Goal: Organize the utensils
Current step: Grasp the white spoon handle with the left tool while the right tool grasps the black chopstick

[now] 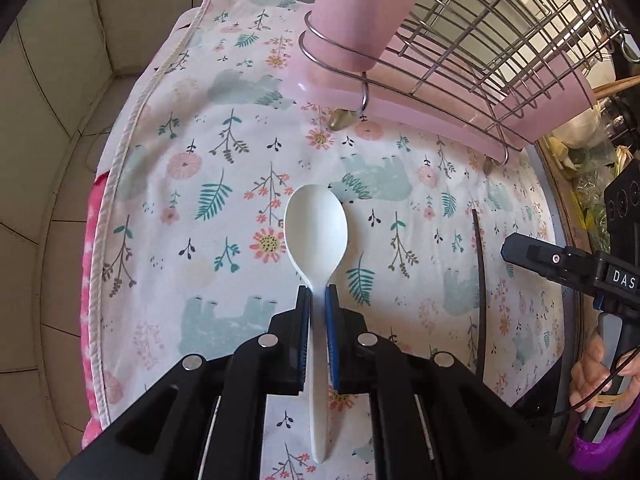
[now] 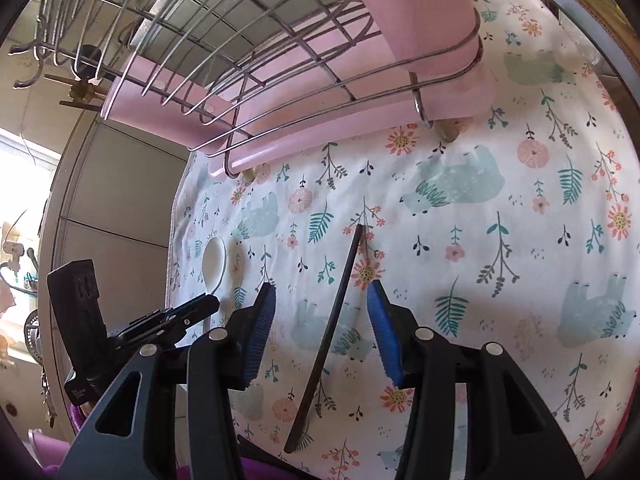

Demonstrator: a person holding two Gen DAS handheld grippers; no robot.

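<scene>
A white plastic spoon [image 1: 316, 228] lies on the floral cloth [image 1: 200, 160], bowl pointing away. My left gripper [image 1: 318, 294] is shut on the spoon's handle just below the bowl; the handle runs back between the pads. The spoon also shows in the right wrist view [image 2: 214, 264] with the left gripper [image 2: 200, 306] on it. A dark chopstick [image 2: 332, 328] lies on the cloth between the blue pads [image 2: 380, 320] of my right gripper [image 2: 320, 294], which is open around it without touching. The chopstick shows in the left wrist view [image 1: 480, 288], and the right gripper [image 1: 508, 250] beside it.
A wire dish rack [image 1: 480, 32] on a pink drip tray [image 1: 420, 120] stands at the far side of the cloth, with a pink utensil holder [image 1: 352, 12] at its corner. It also shows in the right wrist view [image 2: 240, 52]. Tiled walls border the left side.
</scene>
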